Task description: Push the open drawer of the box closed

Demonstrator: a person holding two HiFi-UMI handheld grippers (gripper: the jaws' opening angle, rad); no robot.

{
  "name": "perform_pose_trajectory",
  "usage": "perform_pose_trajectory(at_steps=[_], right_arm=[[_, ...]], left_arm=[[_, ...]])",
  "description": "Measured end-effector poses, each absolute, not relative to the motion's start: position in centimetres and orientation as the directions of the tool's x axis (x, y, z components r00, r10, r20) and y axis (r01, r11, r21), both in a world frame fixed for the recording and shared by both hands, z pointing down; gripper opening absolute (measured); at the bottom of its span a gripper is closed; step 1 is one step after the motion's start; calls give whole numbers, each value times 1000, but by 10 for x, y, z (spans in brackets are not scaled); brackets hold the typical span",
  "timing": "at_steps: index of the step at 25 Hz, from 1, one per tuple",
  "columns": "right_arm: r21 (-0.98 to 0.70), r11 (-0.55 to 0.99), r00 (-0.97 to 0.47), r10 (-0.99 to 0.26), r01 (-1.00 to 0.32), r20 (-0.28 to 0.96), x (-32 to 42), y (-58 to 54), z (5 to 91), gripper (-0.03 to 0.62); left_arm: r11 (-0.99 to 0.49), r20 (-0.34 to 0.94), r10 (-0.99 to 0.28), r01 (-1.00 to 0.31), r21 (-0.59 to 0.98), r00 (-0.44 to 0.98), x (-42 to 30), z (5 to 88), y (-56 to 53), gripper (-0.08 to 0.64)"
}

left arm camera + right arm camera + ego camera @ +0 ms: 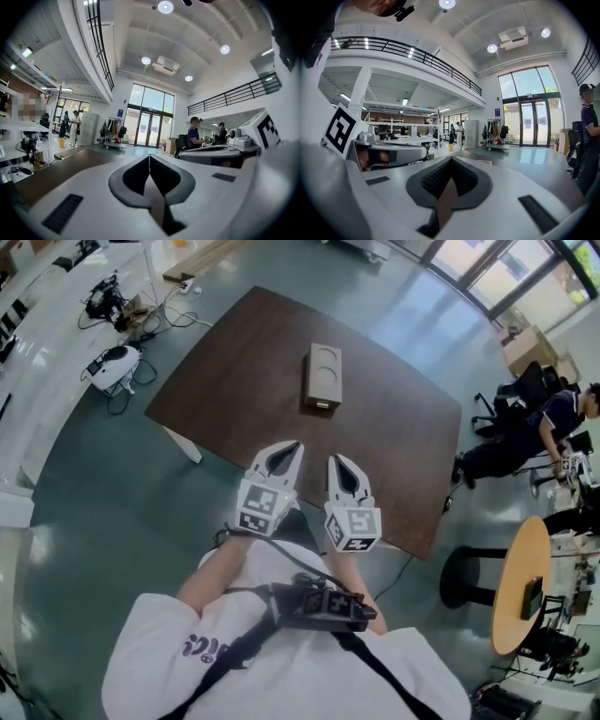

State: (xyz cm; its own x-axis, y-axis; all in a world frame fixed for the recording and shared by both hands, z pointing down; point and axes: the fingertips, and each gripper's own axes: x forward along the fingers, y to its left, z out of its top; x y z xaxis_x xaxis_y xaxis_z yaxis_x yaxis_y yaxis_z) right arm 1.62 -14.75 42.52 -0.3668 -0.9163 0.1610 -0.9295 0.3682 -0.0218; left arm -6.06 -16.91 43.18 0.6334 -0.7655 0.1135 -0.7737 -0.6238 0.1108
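A small tan box [322, 377] lies near the middle of the dark brown table [394, 437], its drawer sticking out a little at the near end. My left gripper [292, 447] and right gripper [335, 461] hover side by side over the table's near edge, well short of the box. Both are shut with nothing between their jaws. In the left gripper view the jaws [149, 157] meet in a thin line; in the right gripper view they [451, 160] are closed too. Both views point level across the room, and the box does not show in them.
A white bench [56, 343] with cables and devices runs along the left. A round wooden table [521, 587] and a black stool [469, 577] stand at the right, beside a seated person [525, 432]. A person [193, 133] stands beyond the table in the left gripper view.
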Motion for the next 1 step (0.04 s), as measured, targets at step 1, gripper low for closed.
perform_pose_trajectory(at_steps=[1], right_arm=[[-25,364,-363,-917,-931,166,16,-146,428,5]], left_arm=[[-625,120,-763,-772,112,635,-62,434,-169,9]])
